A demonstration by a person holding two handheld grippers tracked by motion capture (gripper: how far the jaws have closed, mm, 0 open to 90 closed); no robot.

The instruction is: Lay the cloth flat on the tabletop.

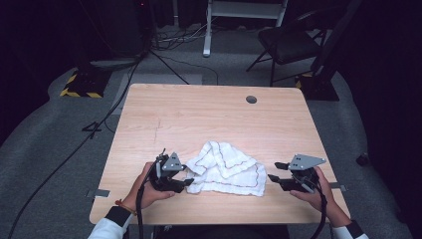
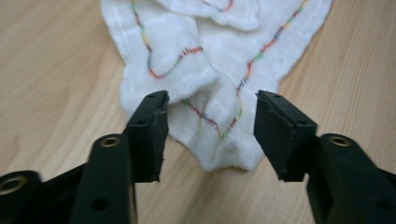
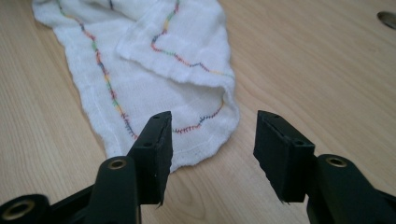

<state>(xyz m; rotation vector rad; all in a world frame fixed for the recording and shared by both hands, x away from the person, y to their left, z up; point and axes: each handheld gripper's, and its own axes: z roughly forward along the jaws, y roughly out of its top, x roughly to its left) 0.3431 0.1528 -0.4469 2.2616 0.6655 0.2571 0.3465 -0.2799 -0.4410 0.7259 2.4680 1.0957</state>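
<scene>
A crumpled white cloth (image 1: pixel 226 169) with wavy multicoloured stitching lies on the near half of the wooden table (image 1: pixel 199 109). My left gripper (image 1: pixel 188 177) sits at the cloth's left end, held in a hand. In the left gripper view its jaws (image 2: pixel 212 98) stand open, with a folded corner of the cloth (image 2: pixel 210 70) lying on the table just beyond and between them, not pinched. My right gripper (image 1: pixel 276 172) hovers a little to the right of the cloth. Its jaws (image 3: pixel 213 116) stand open and bare, and the cloth's edge (image 3: pixel 154 70) lies just ahead of its left jaw.
A small round cable hole (image 1: pixel 251 99) sits in the table's far right part. The table's front edge runs just below both hands. Beyond the table, on grey carpet, stand a dark chair (image 1: pixel 288 45), a white frame leg (image 1: pixel 207 30) and loose cables.
</scene>
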